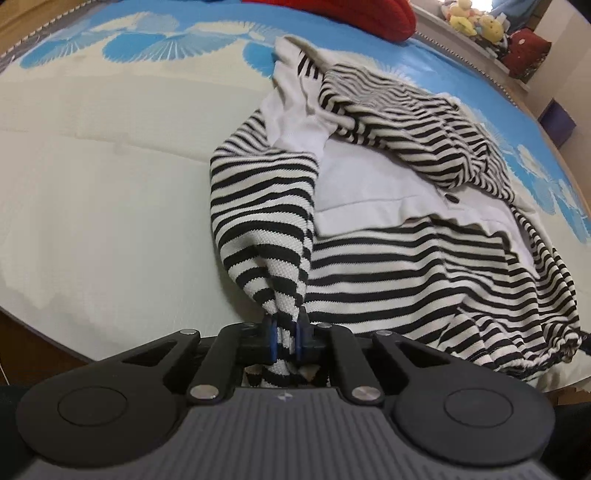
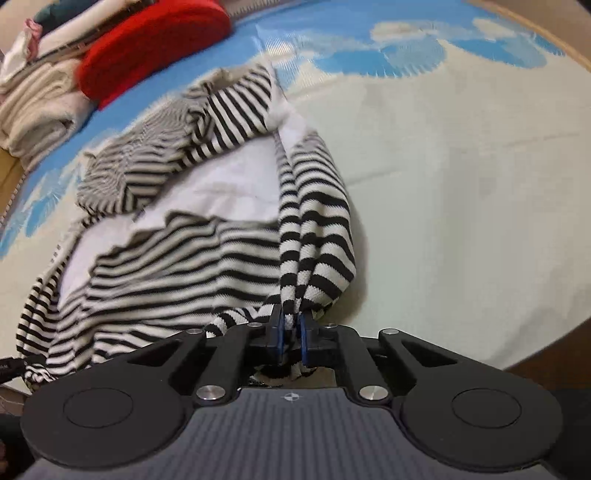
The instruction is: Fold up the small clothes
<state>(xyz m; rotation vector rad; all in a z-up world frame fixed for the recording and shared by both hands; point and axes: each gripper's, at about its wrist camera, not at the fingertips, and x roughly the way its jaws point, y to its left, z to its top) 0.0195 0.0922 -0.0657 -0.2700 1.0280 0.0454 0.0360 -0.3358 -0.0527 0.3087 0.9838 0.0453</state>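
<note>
A black-and-white striped garment (image 1: 424,266) with a white inner panel lies crumpled on the bed. My left gripper (image 1: 286,334) is shut on a bunched striped edge of it at the garment's left side, and the cloth is drawn up taut into the blue pads. In the right wrist view the same striped garment (image 2: 177,258) spreads to the left, and my right gripper (image 2: 291,338) is shut on a gathered striped fold at its right side. Both pinched folds rise off the bed sheet (image 1: 110,184).
The bed sheet (image 2: 461,184) is cream with blue shell prints. A red cushion (image 2: 155,48) and folded pale clothes (image 2: 37,107) lie at the far side. Soft toys (image 1: 476,22) sit on a ledge beyond the bed. The bed's near edge runs just under both grippers.
</note>
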